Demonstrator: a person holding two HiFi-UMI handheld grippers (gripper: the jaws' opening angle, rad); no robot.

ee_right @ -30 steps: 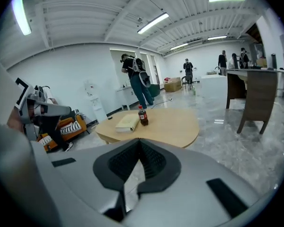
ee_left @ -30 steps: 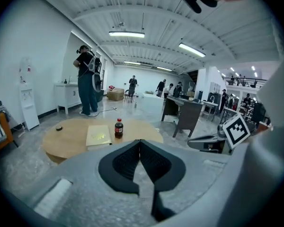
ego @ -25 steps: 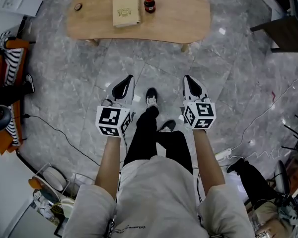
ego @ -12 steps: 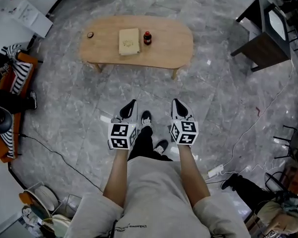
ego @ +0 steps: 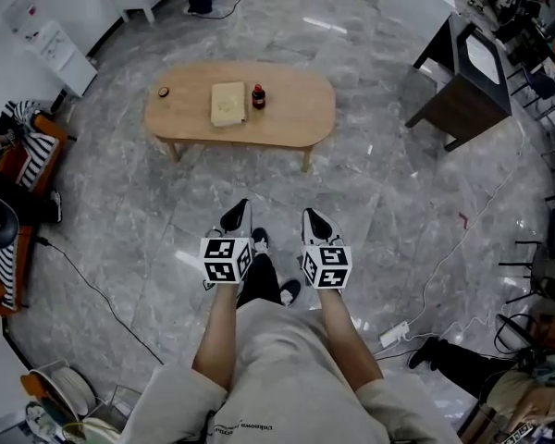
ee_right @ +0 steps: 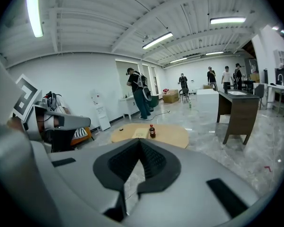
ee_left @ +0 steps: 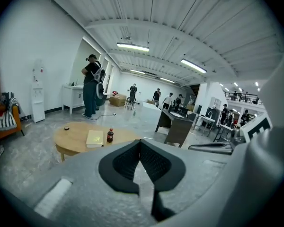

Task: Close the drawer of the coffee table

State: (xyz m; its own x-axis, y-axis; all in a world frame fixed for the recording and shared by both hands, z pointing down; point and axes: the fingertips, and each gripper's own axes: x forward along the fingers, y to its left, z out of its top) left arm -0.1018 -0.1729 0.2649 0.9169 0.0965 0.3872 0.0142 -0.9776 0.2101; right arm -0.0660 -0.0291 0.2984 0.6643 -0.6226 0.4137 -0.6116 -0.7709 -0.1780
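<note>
Head view: the table [ego: 291,109] stands well ahead, with no drawer jutting from it, so closing looks finished and nothing seems left. Well apart from the table, left gripper [ego: 238,213] and right gripper [ego: 312,218] are pinched together, empty.

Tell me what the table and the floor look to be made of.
Table: looks like light wood or veneer, matte; even tan top, matching legs. Floor: glossy grey marble or marble-look tile; veining, seams and lamp glare show.
</note>
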